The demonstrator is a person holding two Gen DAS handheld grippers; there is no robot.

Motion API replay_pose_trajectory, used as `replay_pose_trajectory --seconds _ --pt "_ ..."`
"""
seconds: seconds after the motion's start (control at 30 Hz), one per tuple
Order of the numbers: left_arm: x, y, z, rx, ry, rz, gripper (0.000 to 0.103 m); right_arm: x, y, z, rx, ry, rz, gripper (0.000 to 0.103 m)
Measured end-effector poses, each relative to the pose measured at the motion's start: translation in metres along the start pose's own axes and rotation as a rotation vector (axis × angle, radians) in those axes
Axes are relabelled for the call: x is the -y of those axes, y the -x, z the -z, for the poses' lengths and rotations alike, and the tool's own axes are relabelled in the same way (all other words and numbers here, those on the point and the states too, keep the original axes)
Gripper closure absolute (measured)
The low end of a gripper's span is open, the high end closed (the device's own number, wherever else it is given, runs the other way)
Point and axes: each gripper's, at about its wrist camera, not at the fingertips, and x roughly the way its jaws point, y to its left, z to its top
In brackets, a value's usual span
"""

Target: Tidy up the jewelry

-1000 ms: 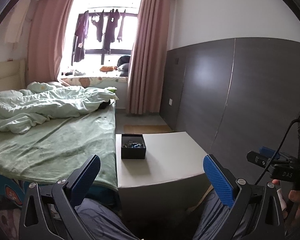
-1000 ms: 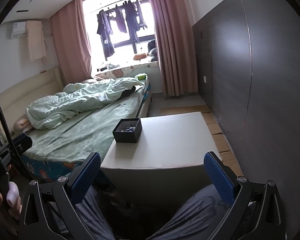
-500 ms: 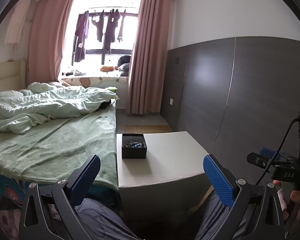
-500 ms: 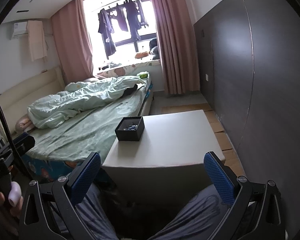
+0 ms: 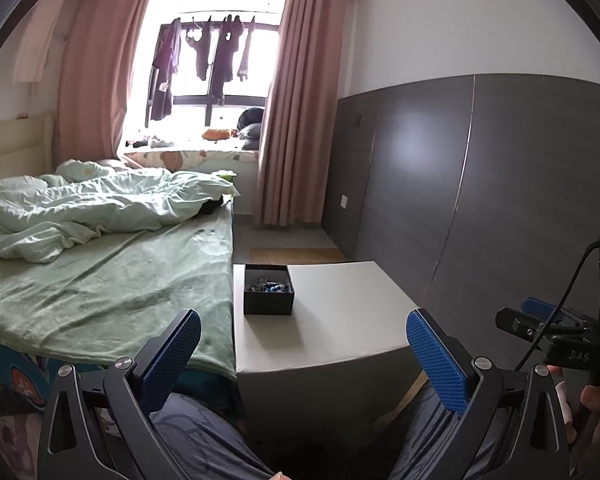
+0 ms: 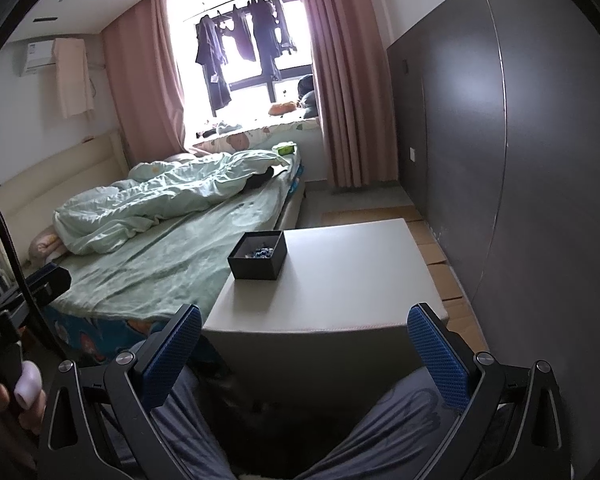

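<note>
A small black open box (image 5: 269, 295) stands on the far left part of a white table (image 5: 340, 320); it also shows in the right wrist view (image 6: 258, 255). Inside lies a tangle of jewelry (image 5: 269, 287) with silver and blue pieces, seen in the right wrist view too (image 6: 261, 252). My left gripper (image 5: 304, 348) is open and empty, held short of the table's near edge. My right gripper (image 6: 305, 346) is open and empty, also short of the near edge. Both are well back from the box.
A bed with a green sheet (image 5: 100, 280) and a rumpled quilt (image 6: 172, 204) abuts the table's left side. A dark panelled wall (image 6: 520, 160) runs along the right. The person's knees (image 6: 380, 420) sit under the grippers. The other gripper shows at the right edge (image 5: 560, 332).
Both grippers have shifted slightly, so the table and box sit a little nearer and more central in view. The jaws stayed open.
</note>
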Motion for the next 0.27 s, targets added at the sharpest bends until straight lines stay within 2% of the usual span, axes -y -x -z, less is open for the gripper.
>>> replay_pose_trajectory --seconds 0.27 --pt "-0.007 -0.013 -0.006 -0.004 0.012 0.010 0.000 -0.001 -0.011 -0.005 -0.018 0.012 0.001 0.000"
